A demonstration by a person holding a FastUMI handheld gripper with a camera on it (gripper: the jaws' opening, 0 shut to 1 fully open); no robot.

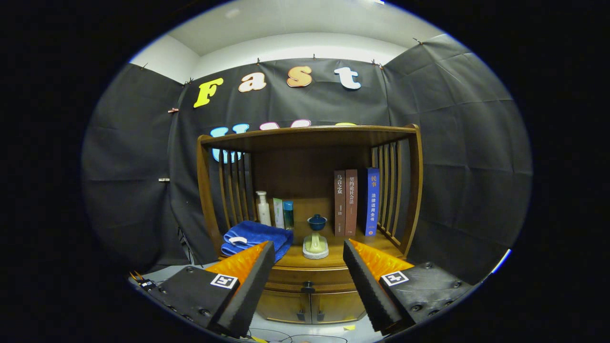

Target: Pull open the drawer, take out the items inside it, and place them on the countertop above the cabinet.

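— What do you see, from the left side to the right?

— On the countertop (298,261) of the cabinet (310,295) lies a folded blue towel (255,237). Behind it stand a white bottle (262,208) and two smaller containers (284,213). Then comes a small green stand with a dark blue cup (316,237) on it, and further right three books (357,202) upright against the slatted side. My gripper (309,264) is held with its fingers wide apart and nothing between them; they touch nothing.

— And the drawer?

— The drawer (305,276) is just under the countertop, beyond my fingers and between them. It looks closed. Its dark knob (308,287) sits in the middle, above the two lower doors (310,307).

— What can go wrong from here?

— I think the knob is small, so if I come in a little off-centre, my fingers may close beside it or slip off when I pull. My left finger is near the hanging edge of the towel, and if I rise while I approach I could drag it. The cup on its stand is close to the front edge, just above the knob; a hard jerk on the drawer could shake it down.

— What can you not make out?

— The items inside the drawer are hidden, so I do not know how many they are or what shape they have. My fingers cover both ends of the drawer front. Free room on the countertop seems little; the part behind the towel I cannot judge.
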